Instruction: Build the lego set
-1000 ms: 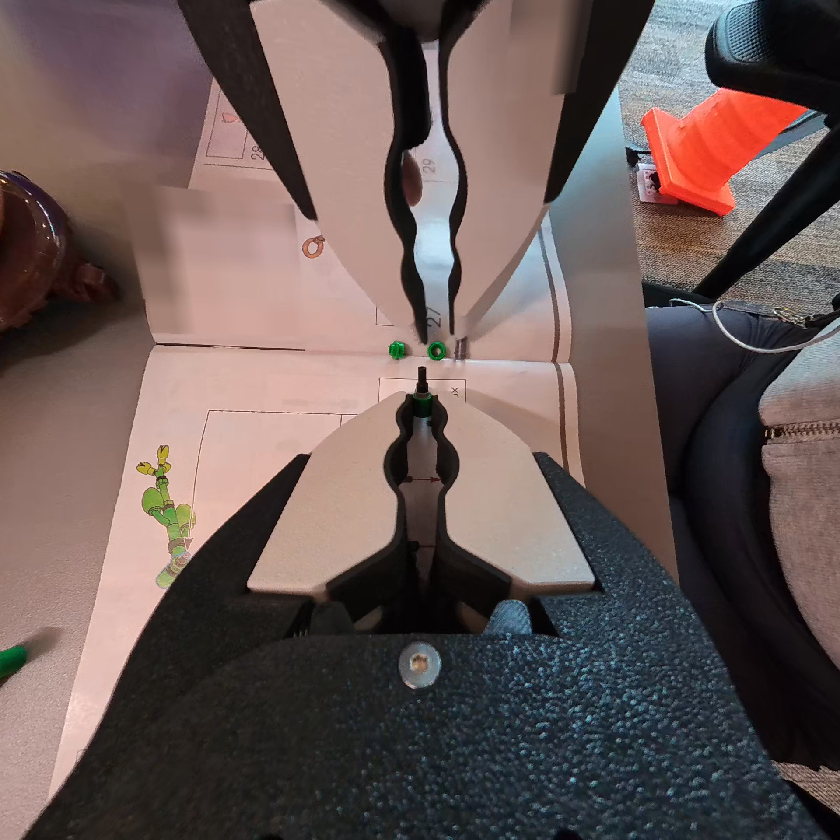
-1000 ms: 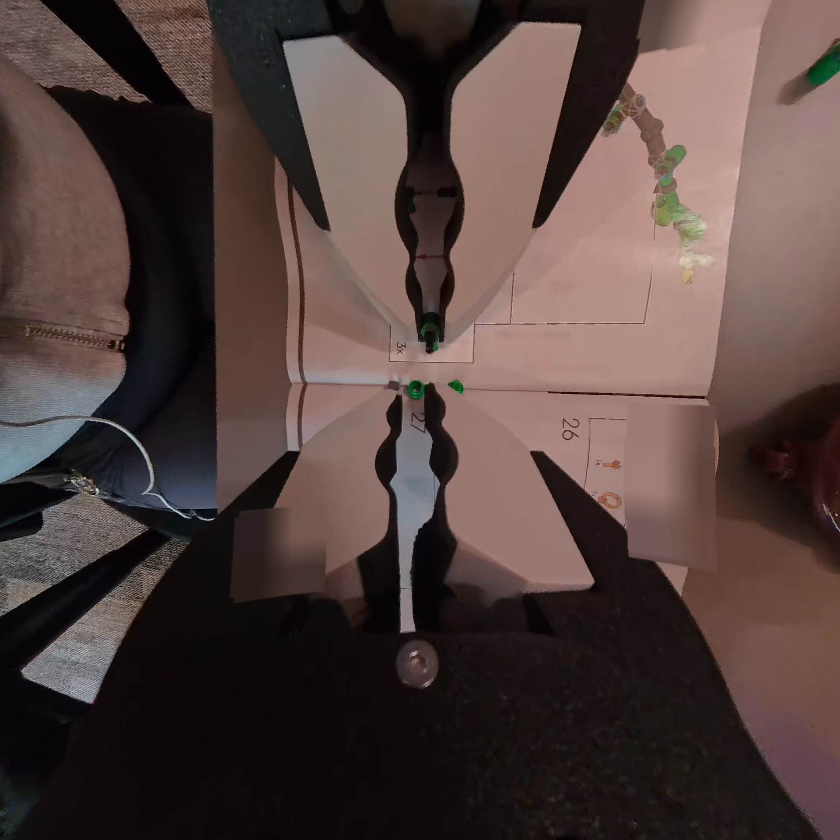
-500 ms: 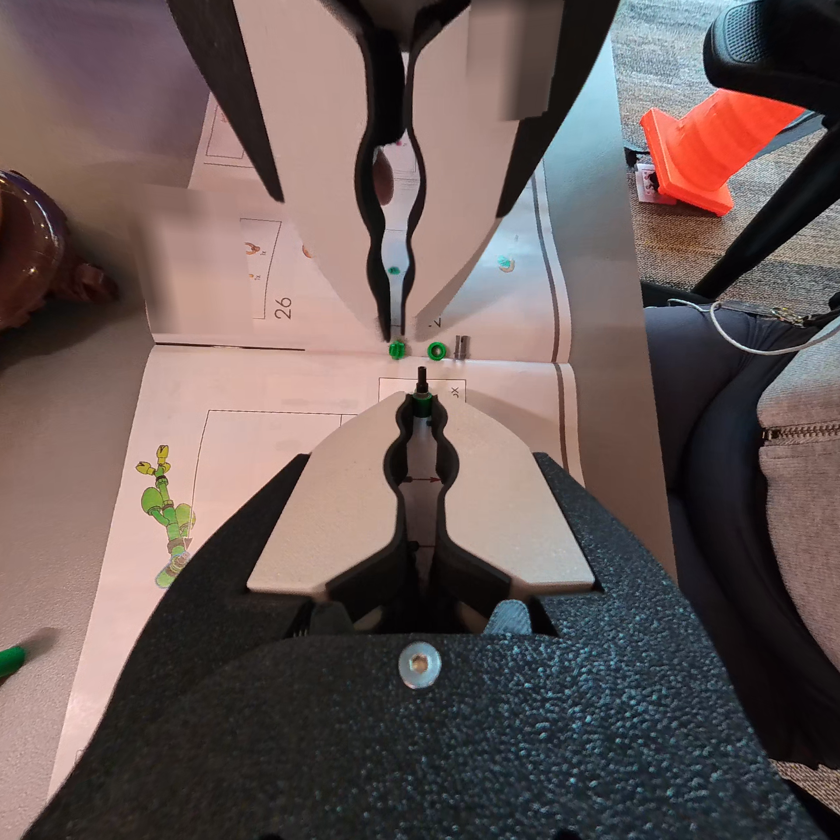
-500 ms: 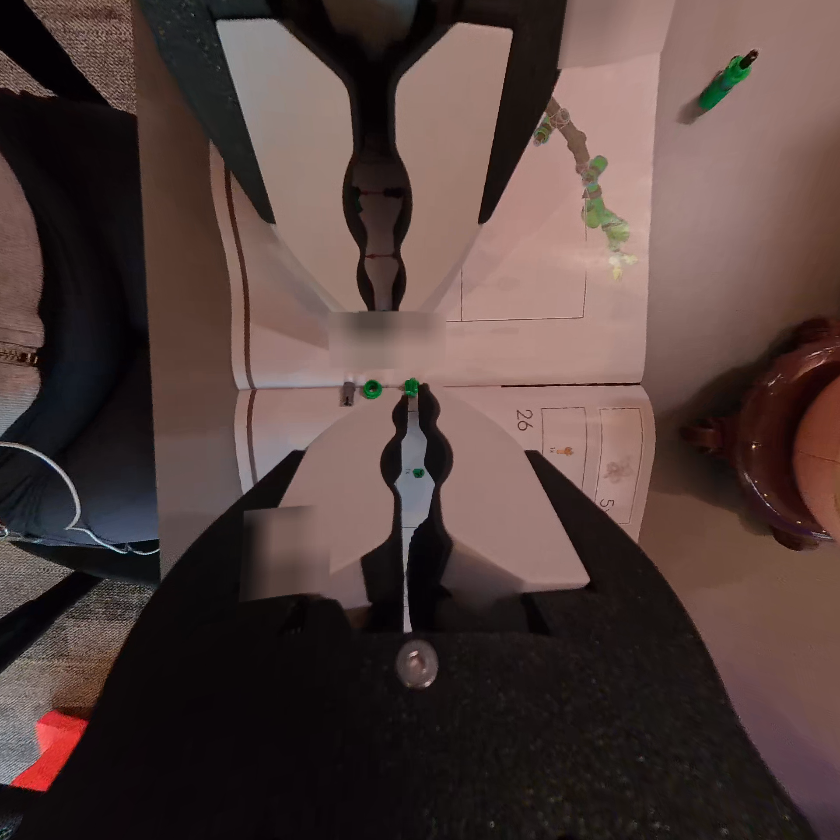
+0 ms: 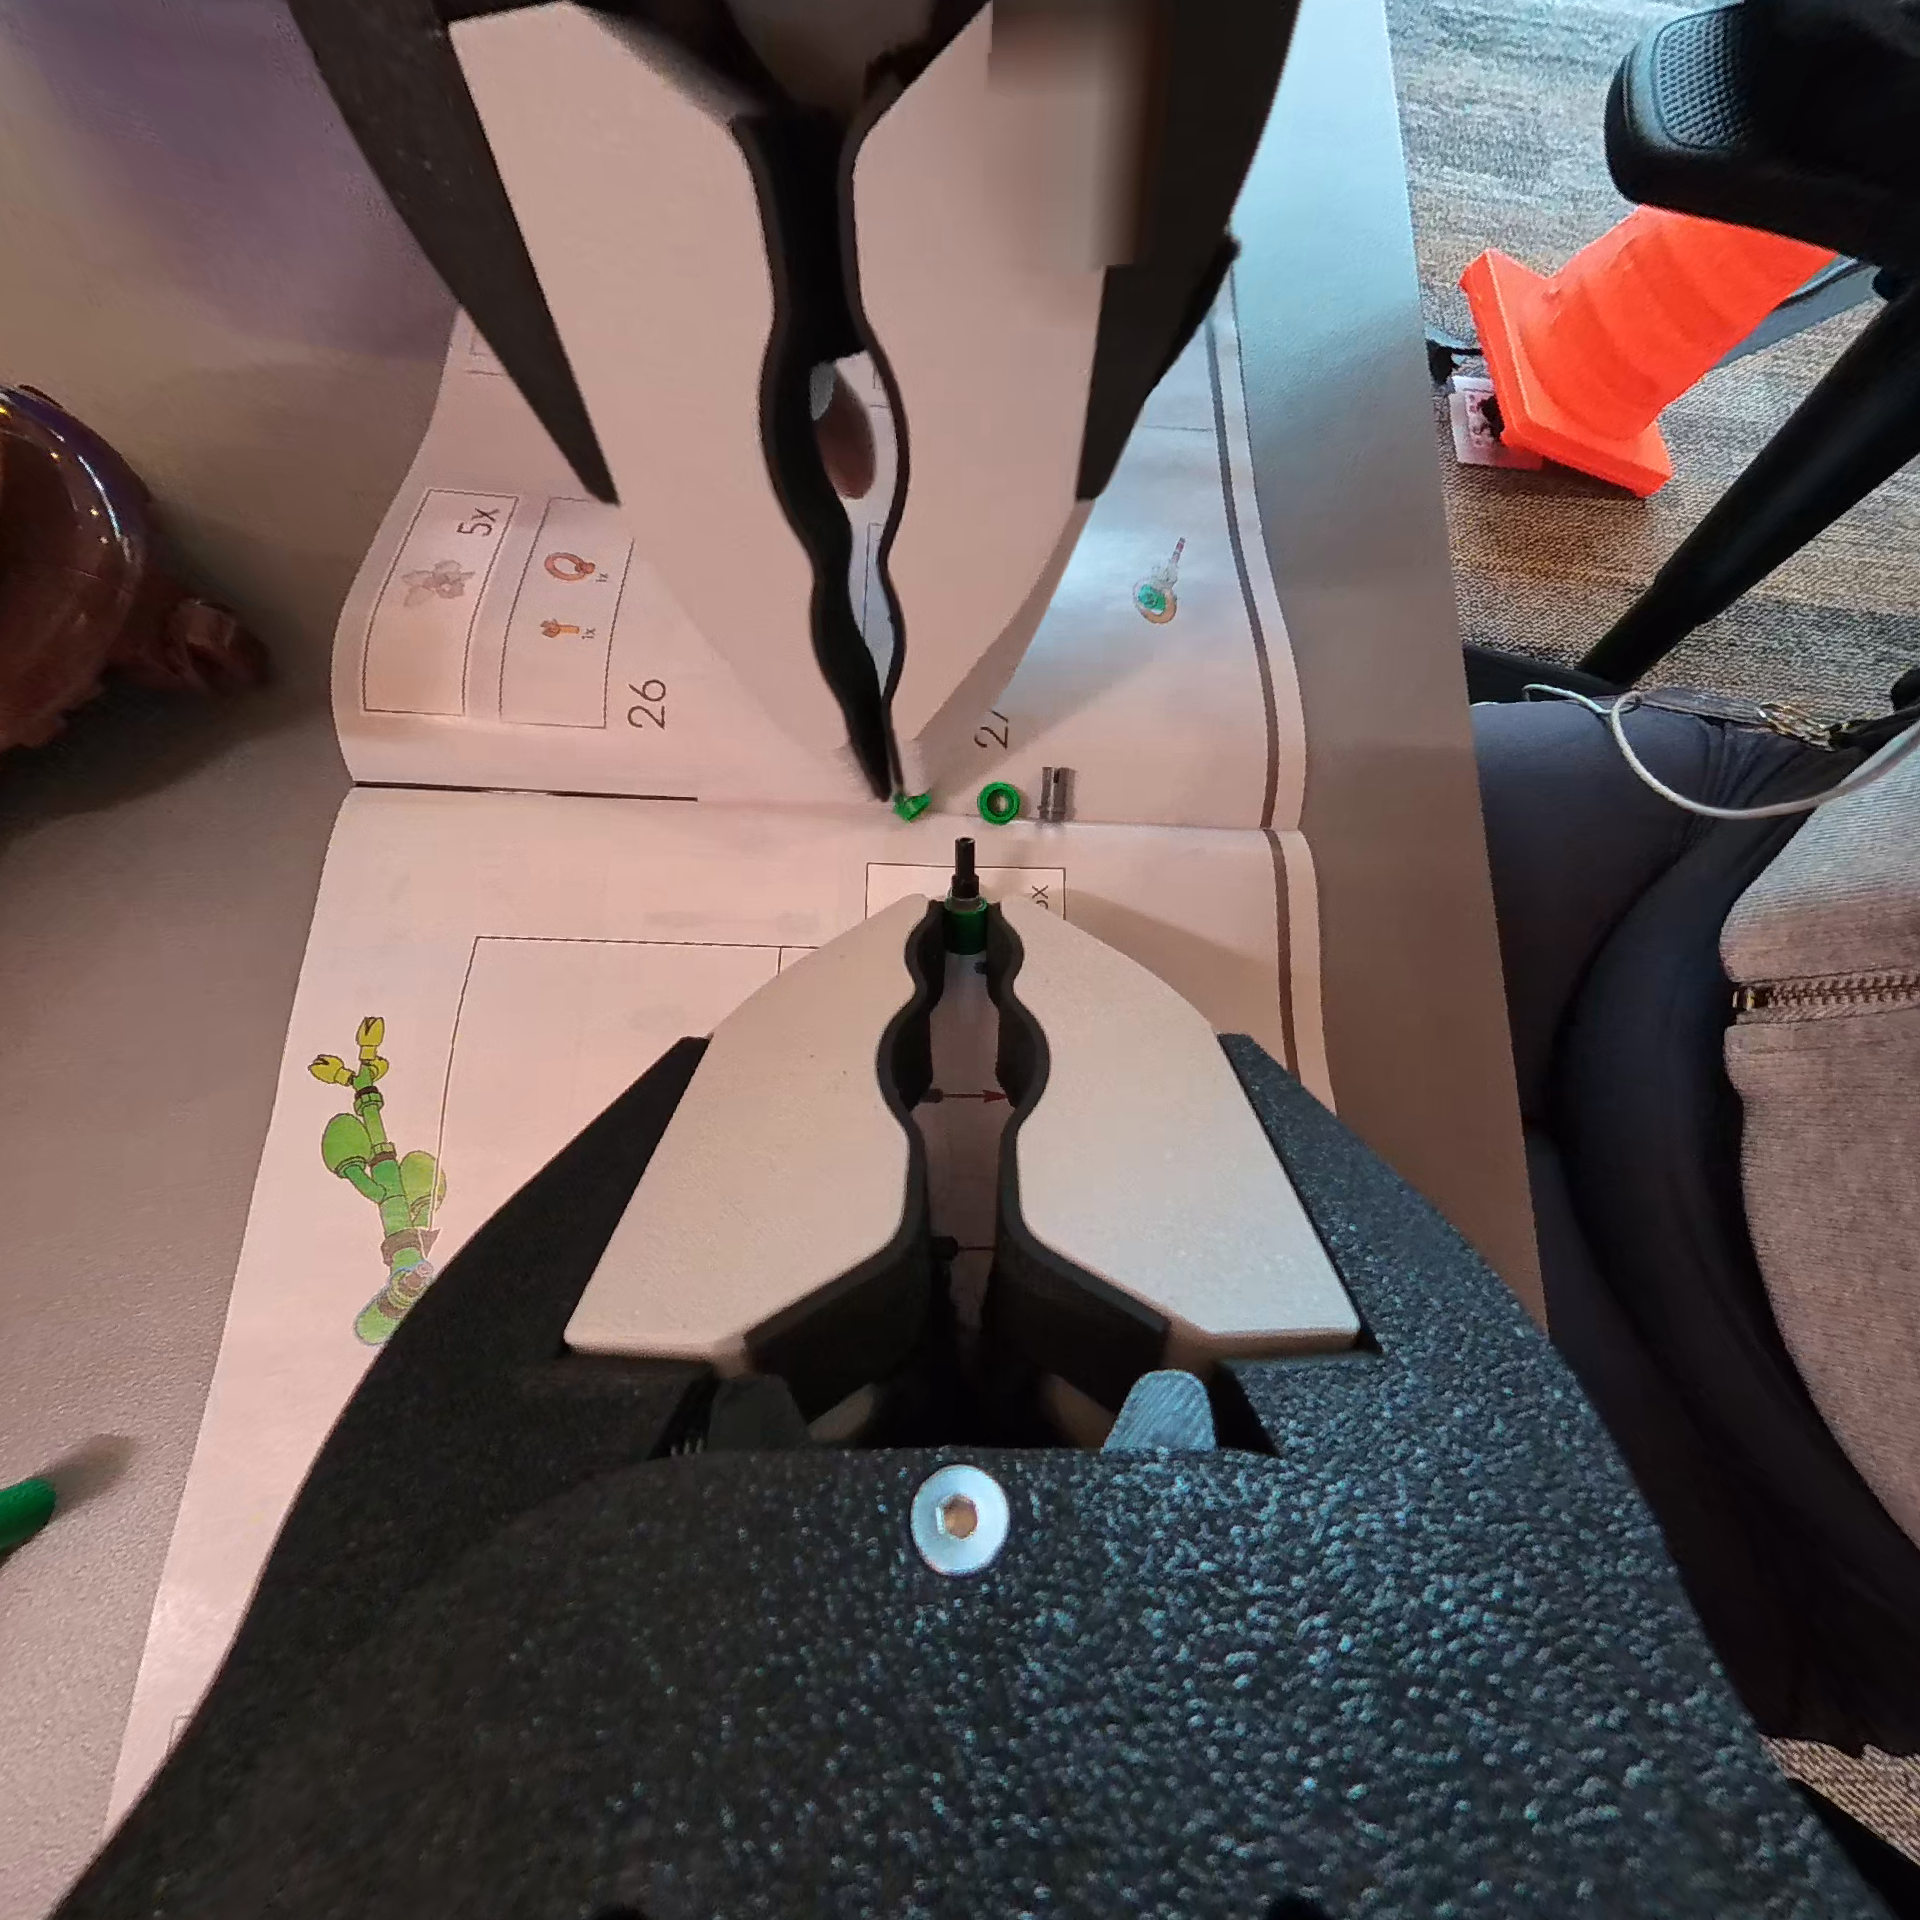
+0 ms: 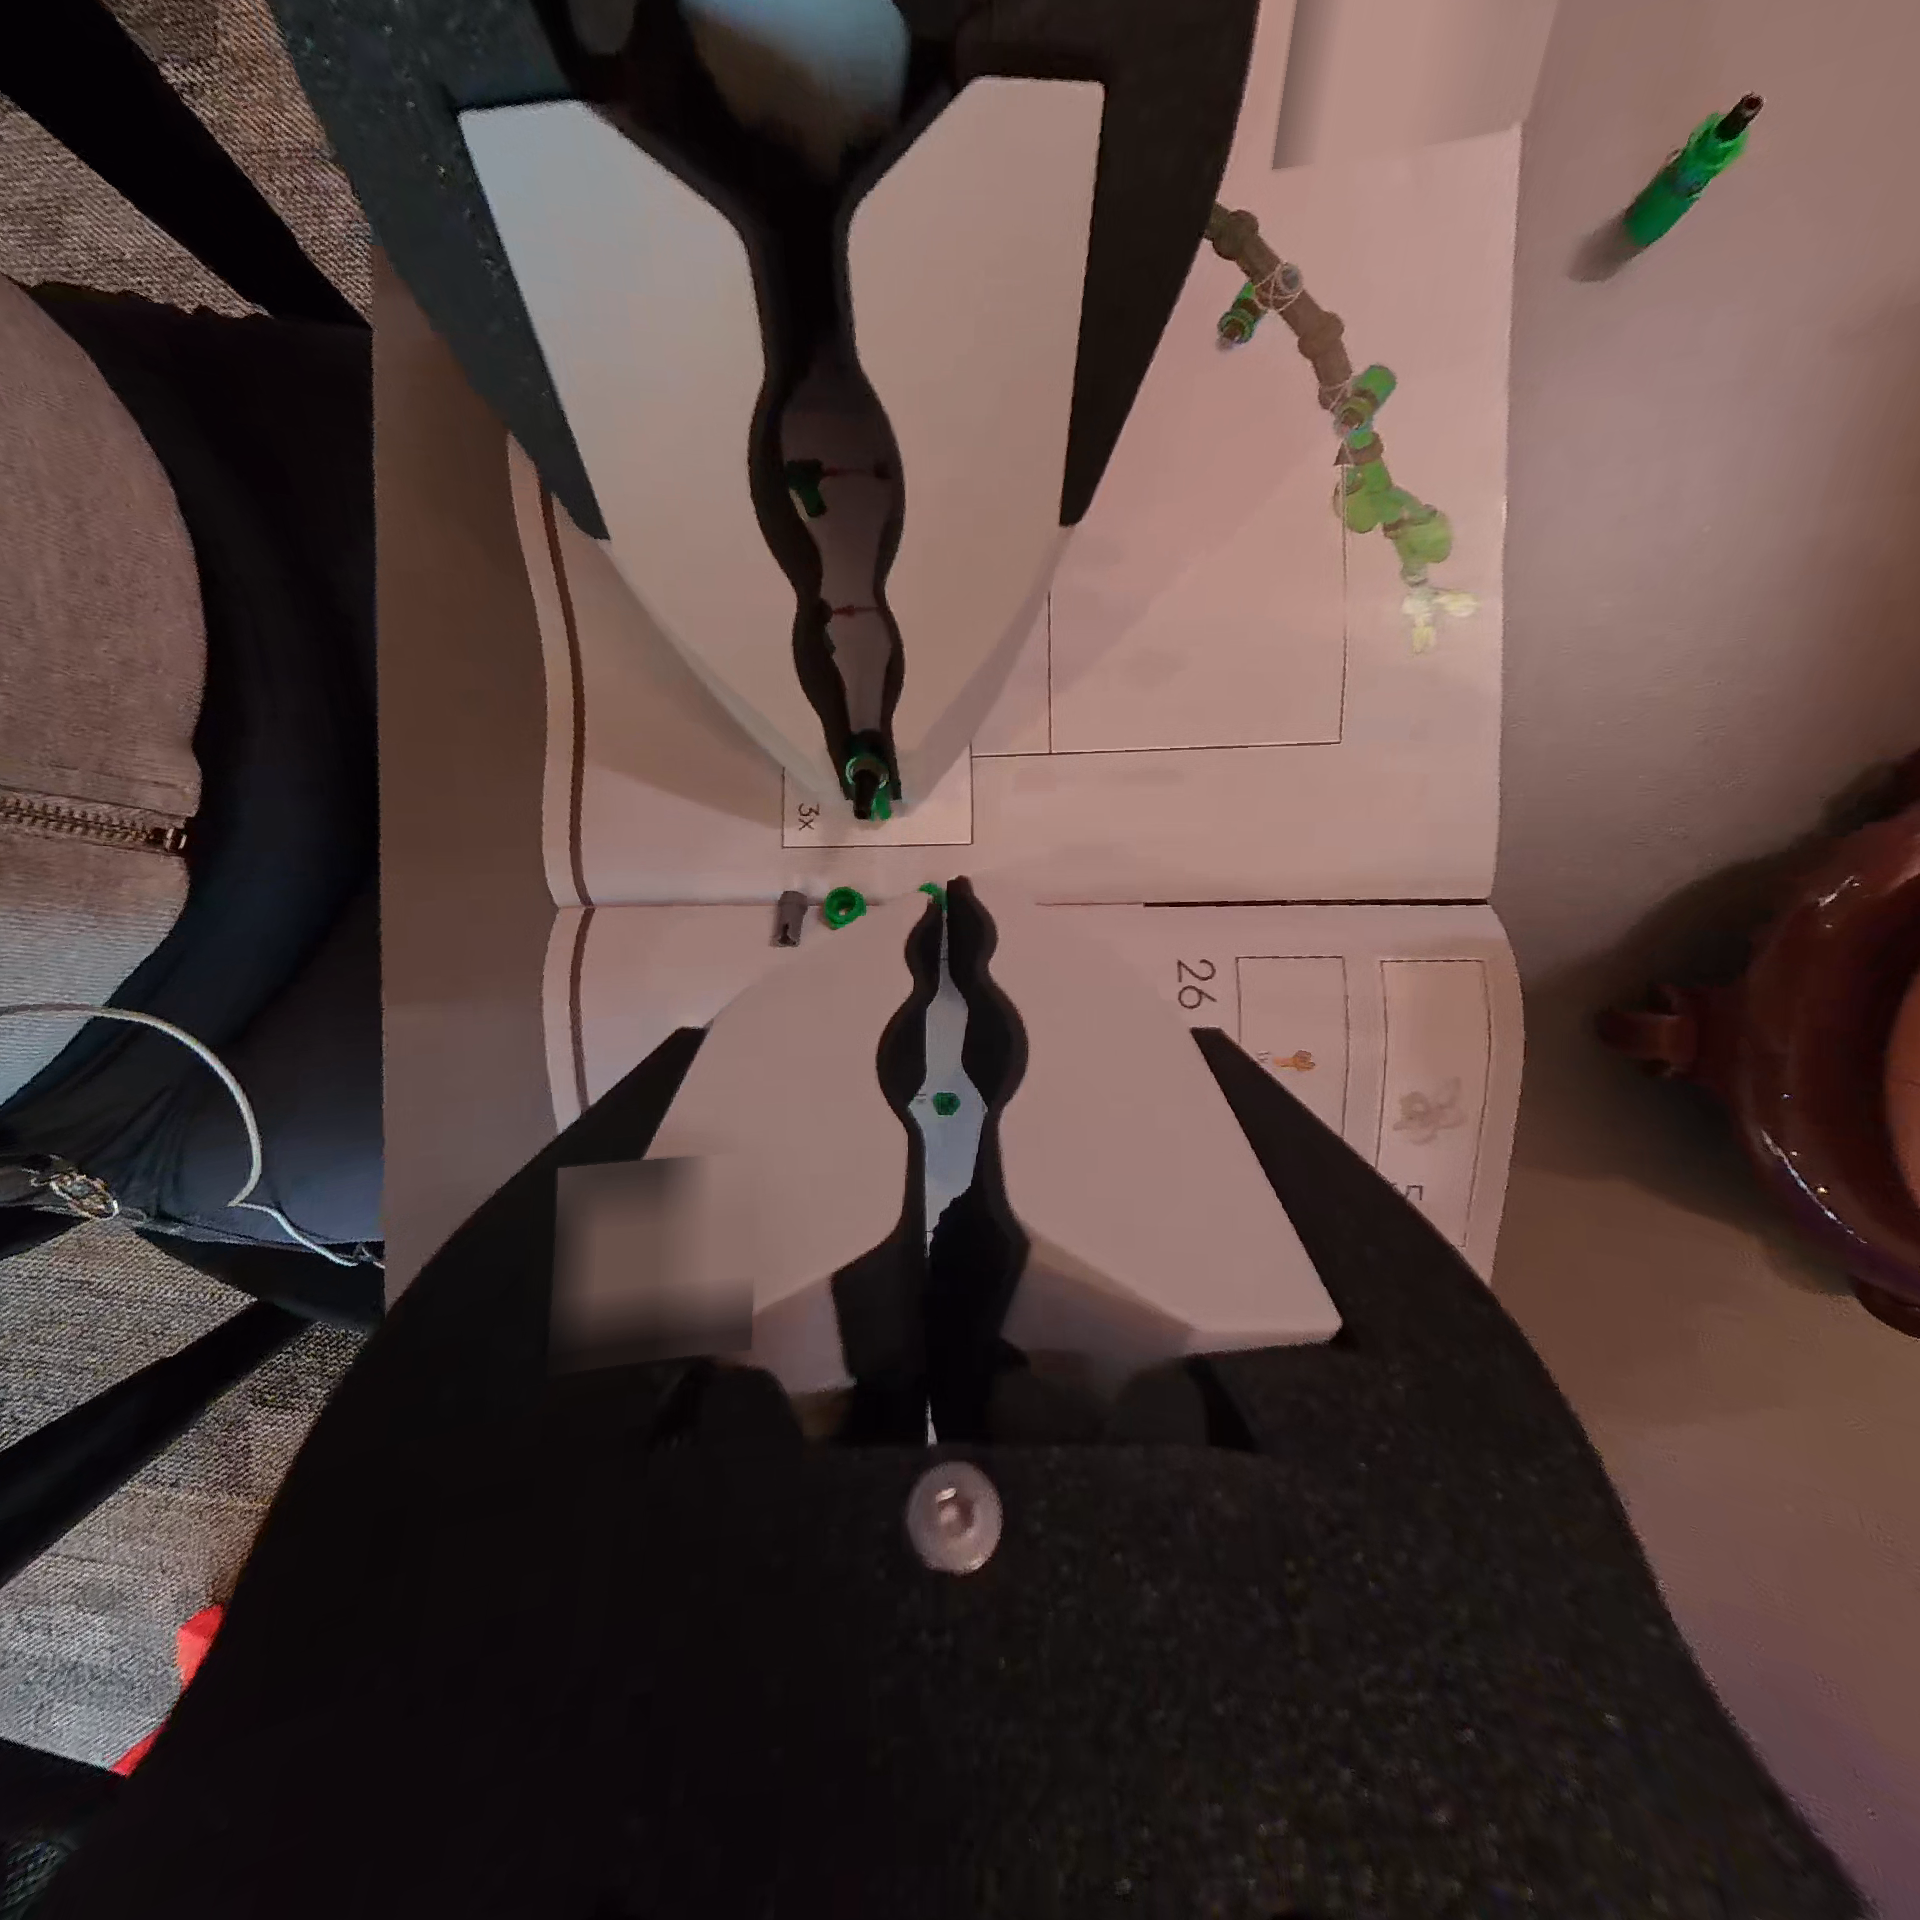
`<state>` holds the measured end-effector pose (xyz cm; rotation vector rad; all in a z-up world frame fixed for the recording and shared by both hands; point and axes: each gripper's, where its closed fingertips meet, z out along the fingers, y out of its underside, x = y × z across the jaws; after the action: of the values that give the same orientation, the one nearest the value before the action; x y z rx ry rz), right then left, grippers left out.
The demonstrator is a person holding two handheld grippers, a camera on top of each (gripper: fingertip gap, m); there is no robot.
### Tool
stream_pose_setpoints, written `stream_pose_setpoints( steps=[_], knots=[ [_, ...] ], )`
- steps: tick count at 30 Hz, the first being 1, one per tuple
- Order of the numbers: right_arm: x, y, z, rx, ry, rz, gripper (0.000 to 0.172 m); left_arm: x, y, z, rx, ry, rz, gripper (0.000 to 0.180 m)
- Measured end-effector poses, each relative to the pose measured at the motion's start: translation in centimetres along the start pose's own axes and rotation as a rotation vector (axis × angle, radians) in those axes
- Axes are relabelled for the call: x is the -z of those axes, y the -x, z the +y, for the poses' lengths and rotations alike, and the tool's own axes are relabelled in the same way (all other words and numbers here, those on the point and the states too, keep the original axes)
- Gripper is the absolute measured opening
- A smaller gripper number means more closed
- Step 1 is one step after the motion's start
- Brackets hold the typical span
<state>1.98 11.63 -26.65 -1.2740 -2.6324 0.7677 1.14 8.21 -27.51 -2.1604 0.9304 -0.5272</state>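
An open instruction booklet (image 5: 623,883) lies on the grey table. In its fold sit a small green piece (image 5: 911,805), a green ring (image 5: 998,802) and a grey pin (image 5: 1057,795). My left gripper (image 5: 961,914) is shut on a small green sleeve with a black pin (image 5: 964,868) sticking out forward, just short of the fold; it also shows in the right wrist view (image 6: 871,790). My right gripper (image 6: 948,891) faces it, tips down on the fold and shut. The small green piece (image 6: 928,891) lies tilted against the side of its tip, not between the pads. The ring (image 6: 844,906) and grey pin (image 6: 792,917) lie beside it.
A brown glossy pot (image 5: 62,582) stands at the booklet's side. A loose green rod (image 6: 1683,182) lies on the table past the booklet. A seated person's lap (image 5: 1714,1039) is at the table edge. An orange cone (image 5: 1621,353) is on the carpet. One gripper's finger ends stand about 4 cm off the other's.
My right gripper moved from over the green ring to the small green piece and closed its jaws; that piece tipped over at the tip. The left gripper stayed still with its part.
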Motion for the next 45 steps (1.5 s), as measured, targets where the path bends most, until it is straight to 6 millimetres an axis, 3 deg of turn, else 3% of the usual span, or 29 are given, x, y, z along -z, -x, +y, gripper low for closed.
stream_pose_setpoints(
  steps=[9, 15, 24, 31, 36, 39, 42, 45],
  knots=[
    [0.7, 0.0, 0.3, 0.009, 0.0, 0.009, 0.004, 0.0, 0.0, 0.0, -0.003, 0.0, -0.003, 0.006],
    [-0.1, 0.3, 0.6, 0.018, -0.054, -0.053, 0.014, 0.0, 0.0, 0.0, -0.004, 0.0, -0.003, 0.006],
    [-0.3, 0.5, -0.2, 0.079, -0.055, -0.033, 0.0, 0.0, 0.0, 0.1, -0.002, 0.0, -0.001, 0.006],
    [-0.2, 0.3, -0.3, 0.123, 0.038, 0.005, 0.002, 0.0, 0.0, 0.1, -0.003, 0.0, -0.002, 0.006],
    [-0.7, -0.3, -0.8, 0.105, -0.017, 0.029, 0.001, 0.0, 0.0, 0.0, -0.007, 0.001, -0.003, 0.006],
    [0.6, -0.2, -1.2, 0.075, -0.087, 0.015, 0.002, 0.0, 0.0, 0.0, -0.007, 0.0, -0.002, 0.006],
    [1.4, -0.3, 0.0, 0.059, -0.057, 0.013, 0.001, 0.0, 0.0, 0.0, -0.003, 0.0, 0.002, 0.006],
    [1.1, -0.1, 0.9, 0.057, -0.026, 0.022, 0.001, 0.0, 0.0, 0.0, -0.002, 0.0, 0.004, 0.006]
  ],
)
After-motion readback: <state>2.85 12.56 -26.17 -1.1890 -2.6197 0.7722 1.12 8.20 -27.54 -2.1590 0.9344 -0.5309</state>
